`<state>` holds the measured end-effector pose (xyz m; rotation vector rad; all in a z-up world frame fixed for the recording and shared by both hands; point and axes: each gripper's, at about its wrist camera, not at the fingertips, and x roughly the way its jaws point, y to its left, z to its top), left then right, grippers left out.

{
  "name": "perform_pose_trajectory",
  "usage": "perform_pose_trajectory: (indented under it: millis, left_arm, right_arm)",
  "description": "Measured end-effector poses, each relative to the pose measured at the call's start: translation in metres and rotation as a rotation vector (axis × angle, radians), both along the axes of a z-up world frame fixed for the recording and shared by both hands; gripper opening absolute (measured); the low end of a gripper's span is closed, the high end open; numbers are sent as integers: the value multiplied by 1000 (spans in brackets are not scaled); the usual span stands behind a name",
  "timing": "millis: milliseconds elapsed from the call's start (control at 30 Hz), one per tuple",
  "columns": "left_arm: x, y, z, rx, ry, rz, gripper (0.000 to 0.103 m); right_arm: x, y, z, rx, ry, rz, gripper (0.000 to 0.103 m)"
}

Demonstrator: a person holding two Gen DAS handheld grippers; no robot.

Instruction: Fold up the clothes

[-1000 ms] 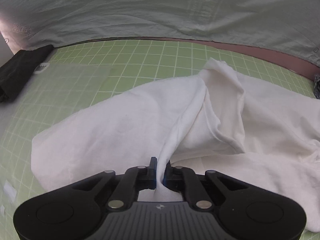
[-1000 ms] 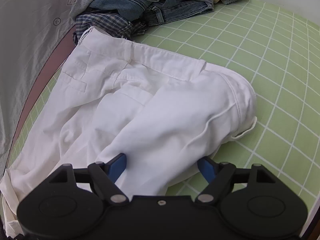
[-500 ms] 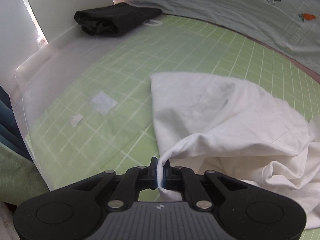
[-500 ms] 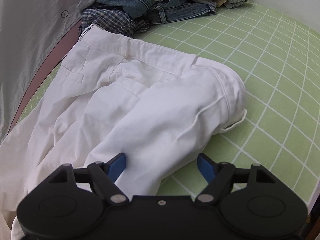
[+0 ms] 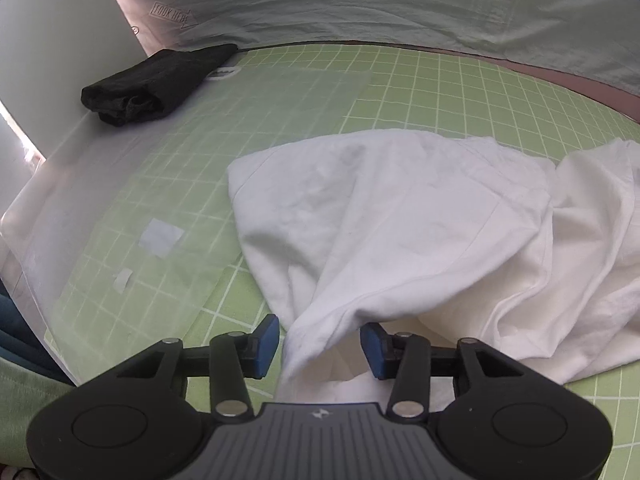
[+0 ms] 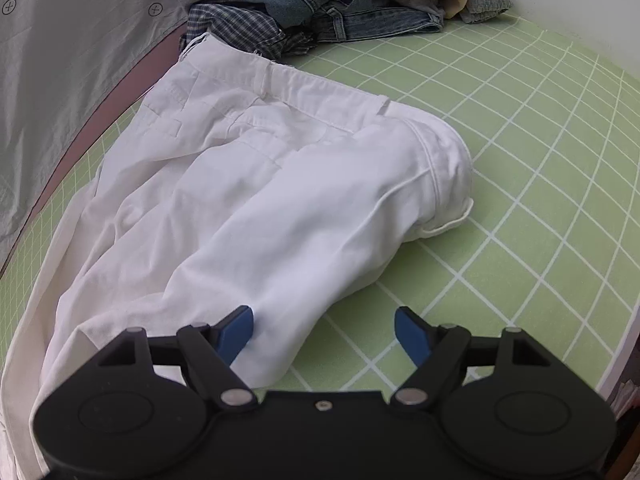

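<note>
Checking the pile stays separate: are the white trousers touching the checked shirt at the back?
Touching. In the right wrist view the white trousers' waistband corner lies against the checked shirt, with no green mat showing between them.

The pale cloth backdrop [image 5: 360, 8] bears an arrow-shaped stamp reading "LOOK HERE", an orange carrot picture and circled crosses.

We seem to be at a staged laundry-folding bench rather than in a lived-in room. The worktop is a green cutting mat ruled with a white grid [image 6: 540, 184], backed by a pale grey printed cloth with registration marks and a small carrot picture [image 5: 400, 4]. A heap of mixed unfolded clothes, denim, plaid and red [image 6: 340, 4], waits at one end, and a folded black garment [image 5: 156, 80] at the other.
</note>
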<state>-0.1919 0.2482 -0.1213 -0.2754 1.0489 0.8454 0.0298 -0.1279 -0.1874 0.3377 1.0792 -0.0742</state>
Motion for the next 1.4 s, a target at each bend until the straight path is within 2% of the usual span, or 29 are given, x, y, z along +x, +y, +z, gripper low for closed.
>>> perform_pose_trajectory:
  millis: [67, 267, 367, 400, 433, 467, 500, 567, 600, 633, 700, 933, 1200, 1333, 1400]
  left_arm:
    - [15, -8, -5, 23, 38, -59, 64]
    - [60, -29, -19, 159, 216, -192, 65]
    - [73, -15, -26, 151, 260, -136, 65]
    - [75, -8, -28, 138, 264, -108, 62]
    - [75, 0, -28, 107, 242, -71, 57]
    - [75, 9, -29, 76, 220, -37, 43]
    - [73, 17, -29, 47, 200, -14, 28]
    - [71, 31, -30, 20, 163, 14, 19]
    - [70, 38, -30, 17, 147, 21, 14]
    - [69, 44, -30, 14, 130, 29, 14]
    - [67, 58, -29, 6, 95, 44, 12]
    - [90, 142, -22, -35, -4, 6, 11]
    - [162, 248, -25, -29, -104, -36, 10]
    - [160, 272, -10, -37, -192, 28, 10]
    - [143, 273, 0, -33, -224, 61, 9]
  right_arm:
    - [1, -4, -2, 18, 8, 9, 78]
    - [7, -15, -9, 89, 44, 19, 79]
    - [13, -19, -12, 136, 63, 14, 84]
    - [16, -19, -12, 141, 69, 19, 84]
    - [20, -17, -12, 142, 76, 28, 85]
    - [24, -15, -11, 152, 76, 39, 81]
    - [27, -12, -11, 174, 67, 59, 70]
    - [34, -5, -10, 209, 47, 101, 54]
    - [37, 4, -8, 185, 37, 126, 53]
    - [41, 12, -7, 159, 26, 151, 51]
    - [46, 31, -5, 99, 5, 196, 39]
    - [72, 109, 4, 59, -26, 198, 38]
    - [130, 216, 8, 46, -66, 128, 37]
    - [159, 255, 10, 21, -90, 145, 33]
    - [160, 258, 14, 11, -87, 158, 26]
